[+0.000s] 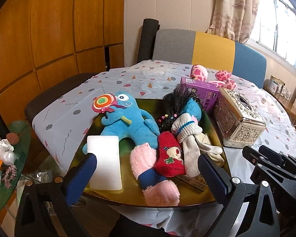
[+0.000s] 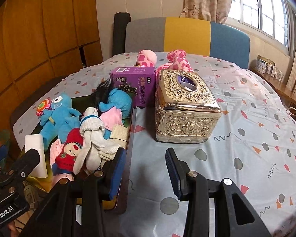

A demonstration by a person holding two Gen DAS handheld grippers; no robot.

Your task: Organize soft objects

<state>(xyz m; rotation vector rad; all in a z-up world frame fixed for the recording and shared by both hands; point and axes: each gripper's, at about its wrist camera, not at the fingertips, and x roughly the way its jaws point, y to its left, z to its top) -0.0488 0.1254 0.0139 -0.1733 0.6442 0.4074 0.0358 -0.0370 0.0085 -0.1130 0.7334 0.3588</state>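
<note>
A dark green tray holds soft things: a blue plush monster with a lollipop, a second blue doll with black hair, a red sock, a pink sock, cream socks and a white block. The tray also shows in the right wrist view. My left gripper is open and empty over the tray's near edge. My right gripper is open and empty above the tray's right rim. A pink spotted plush lies at the far side of the table.
A gold tissue box stands right of the tray, with a purple carton behind it. A patterned cloth covers the table. A grey, yellow and blue chair stands behind. A cluttered green glass side table is at the left.
</note>
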